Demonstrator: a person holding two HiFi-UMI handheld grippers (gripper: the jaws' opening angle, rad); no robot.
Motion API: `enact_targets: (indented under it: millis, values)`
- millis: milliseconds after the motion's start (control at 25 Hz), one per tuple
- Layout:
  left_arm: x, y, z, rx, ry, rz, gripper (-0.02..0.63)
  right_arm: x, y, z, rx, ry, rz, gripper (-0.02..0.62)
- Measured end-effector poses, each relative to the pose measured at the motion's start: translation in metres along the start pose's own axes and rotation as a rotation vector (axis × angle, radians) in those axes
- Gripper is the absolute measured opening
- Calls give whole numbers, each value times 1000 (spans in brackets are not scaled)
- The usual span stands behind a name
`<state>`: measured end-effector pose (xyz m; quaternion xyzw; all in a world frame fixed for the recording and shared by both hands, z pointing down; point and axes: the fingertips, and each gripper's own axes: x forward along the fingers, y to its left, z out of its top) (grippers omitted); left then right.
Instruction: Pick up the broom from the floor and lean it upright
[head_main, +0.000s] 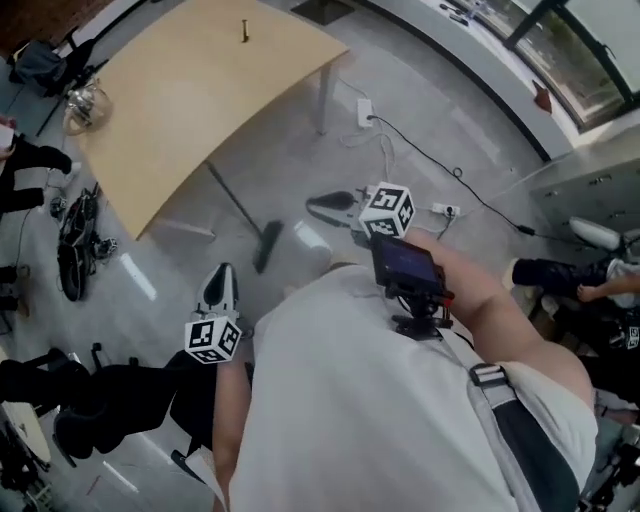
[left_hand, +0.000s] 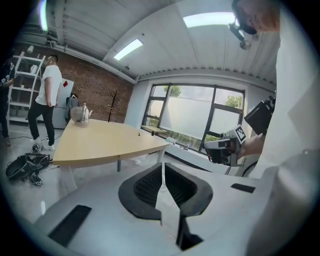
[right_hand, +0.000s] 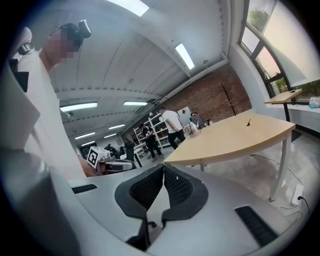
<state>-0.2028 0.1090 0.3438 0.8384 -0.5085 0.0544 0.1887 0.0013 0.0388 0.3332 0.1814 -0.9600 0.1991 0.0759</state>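
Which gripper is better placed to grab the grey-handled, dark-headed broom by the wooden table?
Left, narrowly. The left gripper and right gripper are both shut and empty, with the broom between them; its handle slants toward the left gripper's side, up to the edge of the wooden table.

Broom (head_main: 267, 245) is showing just a dark, blurred head down on the floor (head_main: 300, 170), and its handle is hiding its top end under the tabletop (head_main: 200, 100) edge. A small upright thing (head_main: 243, 32) on that tabletop is looking too tiny to name. The person's shirt (head_main: 360, 400) is blocking the floor straight below, and someone's legs (head_main: 555, 275) are getting cut off at the right edge
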Motion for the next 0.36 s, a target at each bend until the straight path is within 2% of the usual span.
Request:
enact_targets:
  millis: [160,360]
  values:
    - [-6,-13,-11,-34,31,-19,23,-14,19,15,14,-16,-25,18]
    - [-8,-14,-8,-51,13,-10,23,-14,22,26,-39,-13,-21,18]
